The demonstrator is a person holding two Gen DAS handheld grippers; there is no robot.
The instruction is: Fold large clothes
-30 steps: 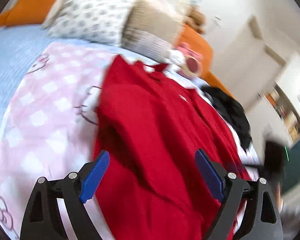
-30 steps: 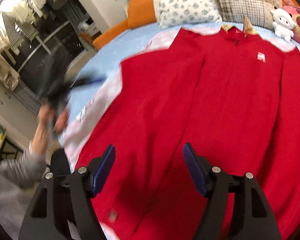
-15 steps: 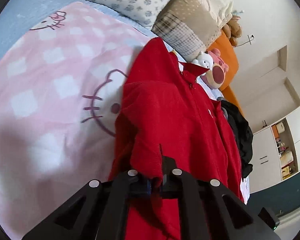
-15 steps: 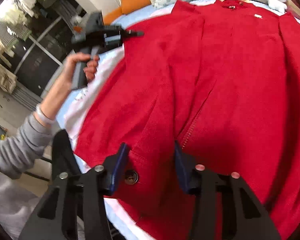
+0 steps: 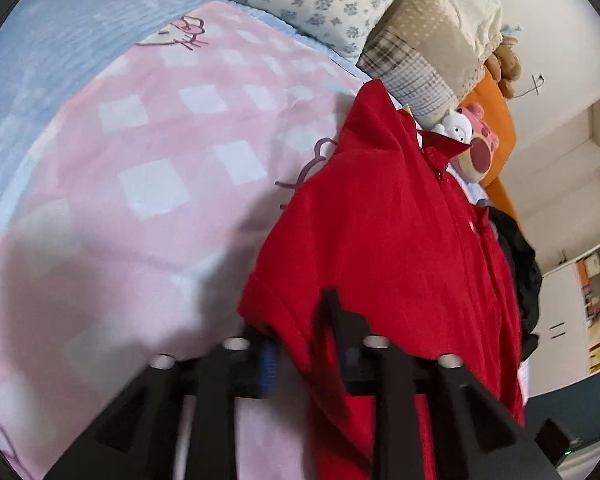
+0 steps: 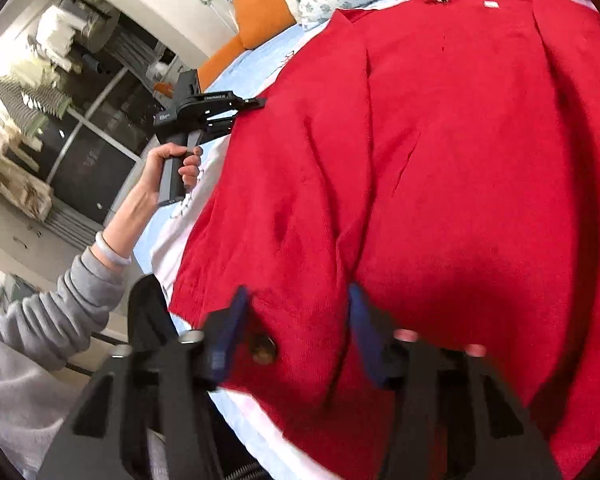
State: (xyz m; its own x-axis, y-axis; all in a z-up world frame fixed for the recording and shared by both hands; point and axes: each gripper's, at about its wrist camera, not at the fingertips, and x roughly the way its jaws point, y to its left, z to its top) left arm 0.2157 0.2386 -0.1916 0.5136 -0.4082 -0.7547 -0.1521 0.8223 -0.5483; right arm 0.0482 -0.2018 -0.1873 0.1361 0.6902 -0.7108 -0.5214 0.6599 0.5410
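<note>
Left gripper (image 5: 306, 354): fingers clamped on the jacket (image 5: 400, 248) sleeve edge, red fabric bunched between the blue pads (image 5: 266, 364) and draped over the right-hand finger. Seen from the right wrist cam, the left hand (image 6: 176, 166) grips the pistol handle with the arm reaching in from the lower left, grey sleeve (image 6: 48, 308) and a pale bracelet (image 6: 110, 250) at the wrist; the tool is level, tips at the jacket's far sleeve.

Right gripper (image 6: 296, 336): jaws only part-closed around the jacket hem; fabric and a dark button (image 6: 263, 350) sit between the blue pads, but I cannot tell if they actually pinch it.

The jacket lies front-up on the pink checked blanket (image 5: 148, 184), collar toward the pillows (image 5: 312, 0). Small white chest label (image 6: 491, 4), unreadable. The blanket has a cartoon cat outline print. Small logo text on the left tool body, too blurry to read.

Farther back: plush toys (image 5: 472, 140) beside the collar, black garment (image 5: 520, 264) past the jacket, orange headboard (image 6: 256, 12), white cupboards (image 5: 580, 304).
</note>
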